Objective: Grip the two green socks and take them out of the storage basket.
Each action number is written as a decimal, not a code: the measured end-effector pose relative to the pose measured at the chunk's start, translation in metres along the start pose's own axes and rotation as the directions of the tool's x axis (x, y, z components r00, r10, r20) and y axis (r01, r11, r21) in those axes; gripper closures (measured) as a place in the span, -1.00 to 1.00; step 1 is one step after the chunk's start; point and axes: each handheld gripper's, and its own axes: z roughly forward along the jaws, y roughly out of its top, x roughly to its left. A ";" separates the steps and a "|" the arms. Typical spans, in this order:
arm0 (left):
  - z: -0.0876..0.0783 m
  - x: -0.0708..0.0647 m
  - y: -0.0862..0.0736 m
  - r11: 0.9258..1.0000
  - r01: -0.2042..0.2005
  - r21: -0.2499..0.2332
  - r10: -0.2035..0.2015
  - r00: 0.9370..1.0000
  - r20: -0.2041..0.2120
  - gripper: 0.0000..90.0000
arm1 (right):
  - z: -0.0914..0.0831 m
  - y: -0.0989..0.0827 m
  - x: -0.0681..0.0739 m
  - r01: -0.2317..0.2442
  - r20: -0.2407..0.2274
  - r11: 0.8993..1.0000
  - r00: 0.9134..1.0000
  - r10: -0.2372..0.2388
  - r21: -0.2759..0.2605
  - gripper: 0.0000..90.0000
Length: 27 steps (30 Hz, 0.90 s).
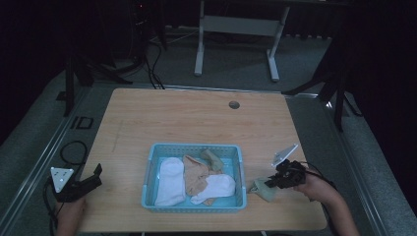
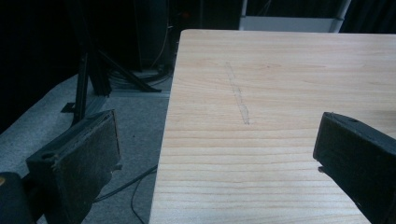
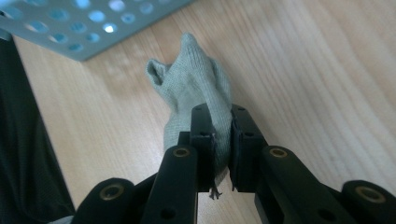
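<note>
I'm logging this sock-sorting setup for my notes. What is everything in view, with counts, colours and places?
table: one, light wood, centre of the high view
basket: one, light blue, near middle of the table
white socks: two, in the basket, left and right
tan sock: one, in the basket, between the white ones
green sock in basket: one, grey-green, back of the basket
held sock: one, grey-green, on the table right of the basket
desk frame: one, white, on the floor beyond the table
left hand-held gripper: black, jaws open, at the table's left edge
right hand-held gripper: black, shut on the held sock
</note>
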 end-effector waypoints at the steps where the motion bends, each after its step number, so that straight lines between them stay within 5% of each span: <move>1: 0.000 0.000 0.000 1.000 -0.001 0.000 0.001 1.000 0.000 -0.99 | 0.002 -0.001 -0.001 -0.004 -0.001 1.000 1.000 0.004 0.008 0.81; 5: 0.000 0.000 0.000 1.000 -0.002 0.000 0.002 1.000 -0.002 -0.99 | 0.009 -0.005 -0.005 -0.020 0.001 1.000 1.000 0.020 0.015 0.77; 12: 0.000 0.000 0.000 1.000 0.000 0.000 0.000 1.000 -0.002 -0.99 | -0.005 0.000 -0.009 -0.032 0.052 0.999 0.998 0.033 -0.022 0.37; 27: 0.000 -0.001 0.000 1.000 -0.002 0.000 0.002 1.000 -0.003 -0.99 | -0.037 0.031 -0.002 0.004 0.094 0.997 0.996 0.004 -0.080 0.27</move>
